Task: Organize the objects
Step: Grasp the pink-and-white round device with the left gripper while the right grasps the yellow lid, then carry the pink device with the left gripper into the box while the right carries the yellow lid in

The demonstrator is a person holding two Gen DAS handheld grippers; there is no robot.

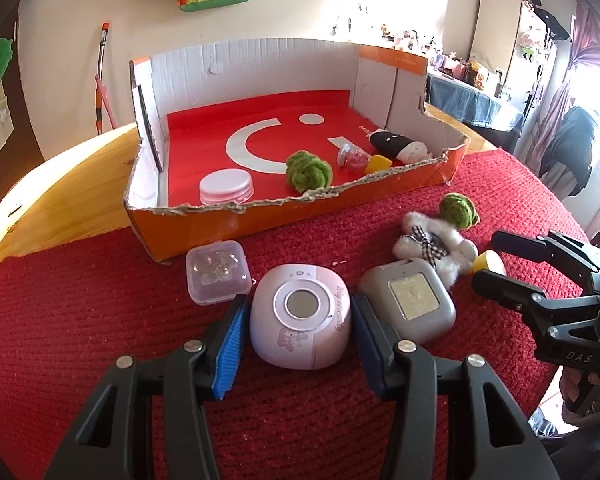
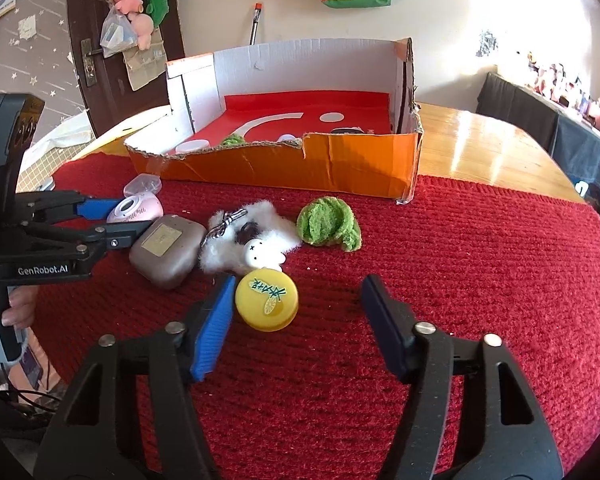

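A pink round case [image 1: 300, 320] lies on the red mat between the pads of my left gripper [image 1: 298, 316]; the jaws stand open around it, close to its sides. It also shows in the right wrist view [image 2: 136, 209]. A grey square case [image 1: 412, 300] lies beside it on the right, a clear small box [image 1: 217, 276] on the left. My right gripper [image 2: 296, 304] is open over the mat, with a yellow cap [image 2: 267, 304] by its left pad. A white fluffy toy [image 2: 252, 240] and a green pompom [image 2: 328, 226] lie beyond.
An orange cardboard box [image 1: 204, 232] with a red floor stands behind the items. It holds a white lid [image 1: 225, 186], a green pompom [image 1: 308, 170], a yellow piece [image 1: 378, 164] and a black-and-white toy [image 1: 396, 142]. The wooden table [image 2: 480, 140] extends past the mat.
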